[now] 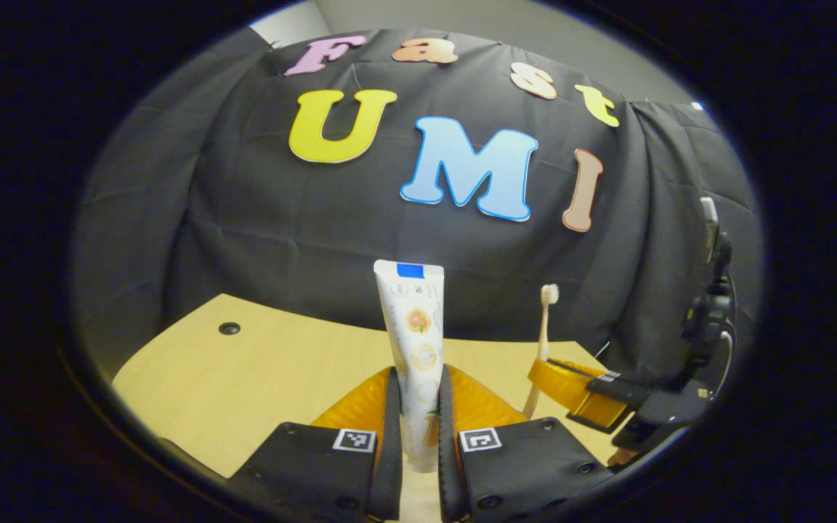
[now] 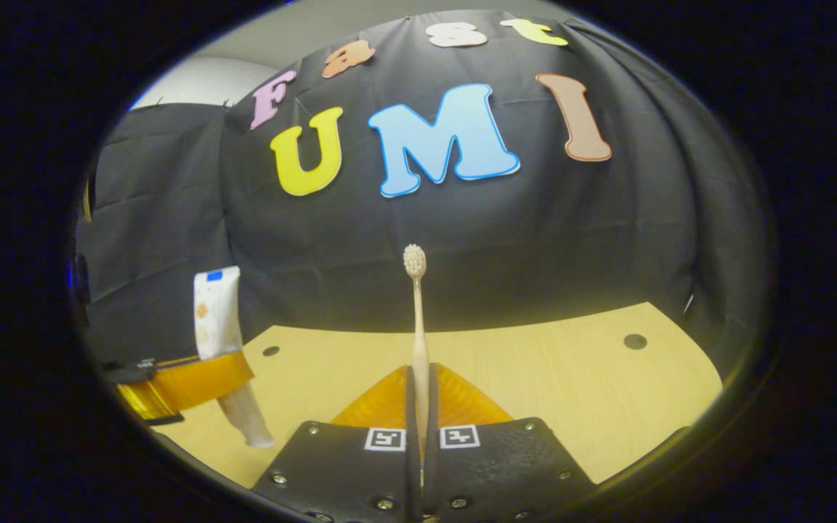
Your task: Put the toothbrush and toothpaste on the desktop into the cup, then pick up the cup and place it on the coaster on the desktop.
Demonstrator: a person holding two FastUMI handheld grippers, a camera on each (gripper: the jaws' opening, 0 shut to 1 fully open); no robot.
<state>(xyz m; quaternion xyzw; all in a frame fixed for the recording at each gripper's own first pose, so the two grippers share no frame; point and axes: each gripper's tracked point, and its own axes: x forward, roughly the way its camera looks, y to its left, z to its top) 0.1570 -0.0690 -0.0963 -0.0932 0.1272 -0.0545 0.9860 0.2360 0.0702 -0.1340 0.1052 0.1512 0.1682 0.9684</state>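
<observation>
A white toothpaste tube (image 1: 413, 327) with a blue band at its top stands upright between my left gripper's (image 1: 418, 414) fingers, which are shut on its lower part above the wooden desktop (image 1: 259, 370). To its right, the right gripper (image 1: 585, 388) holds a pale toothbrush (image 1: 545, 319) upright, bristles on top. In the right gripper view, my right gripper (image 2: 419, 407) is shut on the toothbrush (image 2: 418, 312) handle, its head raised against the dark cloth. At the left of that view the left gripper (image 2: 186, 385) carries the toothpaste tube (image 2: 215, 312), lifted off the desktop (image 2: 571, 378).
The light wooden desktop has small round holes (image 1: 229, 328) (image 2: 635, 341) (image 2: 271, 351) near its back edge. The black cloth wall rises right behind the desk. The mount of the right gripper (image 1: 709, 319) stands tall at the right edge of the left gripper view.
</observation>
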